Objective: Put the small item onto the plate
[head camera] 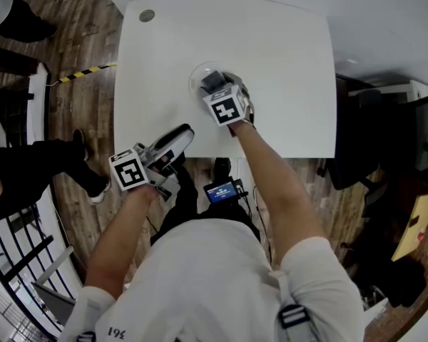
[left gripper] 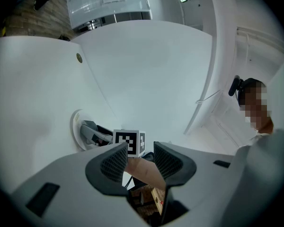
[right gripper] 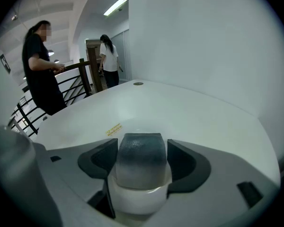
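Left gripper (left gripper: 136, 159) at near edge of worktop (head camera: 271, 55), fingers parted to a moderate gap, nothing gripped. Further in, right gripper (right gripper: 142, 167) with fingers closed on small item (right gripper: 141, 148): dark grey top, white base, upright. Item held over plate (head camera: 195, 77) near worktop centre; contact with plate not discernible. Beyond far edge, railing (right gripper: 80, 79).

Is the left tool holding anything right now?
No, the left tool has its jaws apart, with nothing gripped between them.
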Available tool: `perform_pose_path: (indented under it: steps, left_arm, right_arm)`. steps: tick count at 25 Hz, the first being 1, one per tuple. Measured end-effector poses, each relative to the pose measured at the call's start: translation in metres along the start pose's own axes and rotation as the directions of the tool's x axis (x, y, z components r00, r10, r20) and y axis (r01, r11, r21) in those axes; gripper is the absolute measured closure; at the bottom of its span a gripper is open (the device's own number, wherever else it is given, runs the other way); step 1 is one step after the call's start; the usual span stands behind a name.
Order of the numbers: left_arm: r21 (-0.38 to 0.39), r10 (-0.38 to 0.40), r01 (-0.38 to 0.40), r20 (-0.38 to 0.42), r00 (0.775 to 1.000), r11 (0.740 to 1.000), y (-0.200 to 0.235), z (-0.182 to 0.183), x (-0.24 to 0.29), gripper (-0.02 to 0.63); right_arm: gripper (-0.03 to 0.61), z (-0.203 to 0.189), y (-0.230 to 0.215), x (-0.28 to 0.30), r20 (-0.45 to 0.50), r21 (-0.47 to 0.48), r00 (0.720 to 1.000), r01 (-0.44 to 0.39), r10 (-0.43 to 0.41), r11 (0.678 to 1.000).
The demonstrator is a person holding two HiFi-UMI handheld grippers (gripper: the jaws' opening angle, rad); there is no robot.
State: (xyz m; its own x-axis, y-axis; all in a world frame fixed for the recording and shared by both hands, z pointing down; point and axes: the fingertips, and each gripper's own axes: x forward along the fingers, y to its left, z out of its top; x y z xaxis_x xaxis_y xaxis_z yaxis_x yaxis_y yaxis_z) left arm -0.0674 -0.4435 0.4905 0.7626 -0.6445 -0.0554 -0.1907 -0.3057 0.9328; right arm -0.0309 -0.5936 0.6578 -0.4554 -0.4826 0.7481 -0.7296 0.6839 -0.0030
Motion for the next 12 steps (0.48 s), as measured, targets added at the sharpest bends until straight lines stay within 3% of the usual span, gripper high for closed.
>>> perform_pose_path:
  steps: [12]
  left_arm:
    - [0.016,-0.008,0.008,0.021,1.0,1.0,-0.007,0.007,0.001,0.445]
  right_arm:
    - [0.27,0.017,-0.008,-0.025,0.073,0.039,0.997,0.01,-0.013,0.999]
